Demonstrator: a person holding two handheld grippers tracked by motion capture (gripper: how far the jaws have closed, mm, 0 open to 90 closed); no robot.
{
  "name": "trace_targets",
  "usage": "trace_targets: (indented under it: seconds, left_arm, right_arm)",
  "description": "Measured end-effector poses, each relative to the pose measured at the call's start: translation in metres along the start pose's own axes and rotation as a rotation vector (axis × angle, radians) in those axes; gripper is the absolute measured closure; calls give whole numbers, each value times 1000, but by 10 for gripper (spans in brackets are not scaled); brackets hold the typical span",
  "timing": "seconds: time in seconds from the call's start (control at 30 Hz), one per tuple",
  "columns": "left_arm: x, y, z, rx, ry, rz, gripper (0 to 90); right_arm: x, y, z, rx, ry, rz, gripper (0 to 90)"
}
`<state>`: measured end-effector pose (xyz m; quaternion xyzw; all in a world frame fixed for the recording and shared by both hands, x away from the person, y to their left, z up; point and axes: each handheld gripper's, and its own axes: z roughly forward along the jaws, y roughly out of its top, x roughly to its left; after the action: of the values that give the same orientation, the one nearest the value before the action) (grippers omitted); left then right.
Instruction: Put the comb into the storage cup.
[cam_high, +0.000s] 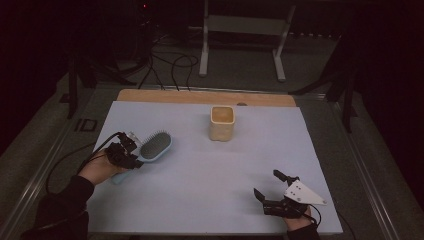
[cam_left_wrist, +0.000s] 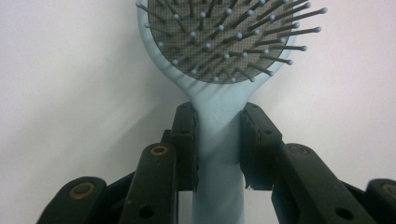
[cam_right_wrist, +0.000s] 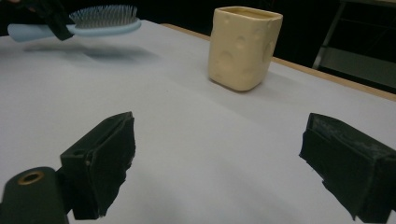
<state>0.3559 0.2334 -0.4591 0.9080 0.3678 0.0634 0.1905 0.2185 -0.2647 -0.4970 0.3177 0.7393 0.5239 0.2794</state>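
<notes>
Both jaws of the left gripper (cam_left_wrist: 219, 144) clamp the handle of the pale-blue plastic hairbrush (cam_high: 150, 148), lifted above the table's left side, likely bound for the cream cup (cam_high: 222, 123), while the right gripper (cam_high: 269, 185) rests wide open.

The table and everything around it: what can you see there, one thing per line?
hairbrush: one, light blue with a grey bristle pad, left side of table, handle clamped in the left gripper, lifted off the sheet
cup: one, cream, squarish, upright, centre back
sheet: one, white, covering the table
table: one, wooden edge along the back
metal stand: one, grey, on the floor behind
cables: several, black, floor behind
left gripper: black, holding the hairbrush
right gripper: black, open, front right
</notes>
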Motion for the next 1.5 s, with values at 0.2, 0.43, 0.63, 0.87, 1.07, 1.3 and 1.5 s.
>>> trace_targets:
  seconds: [0.2, 0.43, 0.63, 0.87, 1.07, 1.3, 1.5]
  left_arm:
    - [-4, 6, -14, -124, 6, -16, 699]
    - [-16, 15, -24, -224, -18, -19, 699]
    - [-24, 23, -29, -308, -7, -17, 699]
    - [-31, 35, -32, -398, -29, -33, 700]
    - [-41, 46, -34, -455, -9, -9, 699]
    - [-46, 57, -34, -506, -24, -15, 699]
    - [-53, 69, -33, -532, -25, 10, 699]
  right_arm:
    - [0, 0, 0, 4, 2, 3, 95]
    - [0, 0, 0, 4, 1, 4, 96]
    - [1, 0, 0, 4, 3, 5, 96]
    - [0, 0, 0, 3, 1, 4, 96]
    - [0, 0, 0, 4, 2, 5, 96]
    - [0, 0, 0, 4, 0, 8, 96]
    - [0, 0, 0, 3, 0, 9, 96]
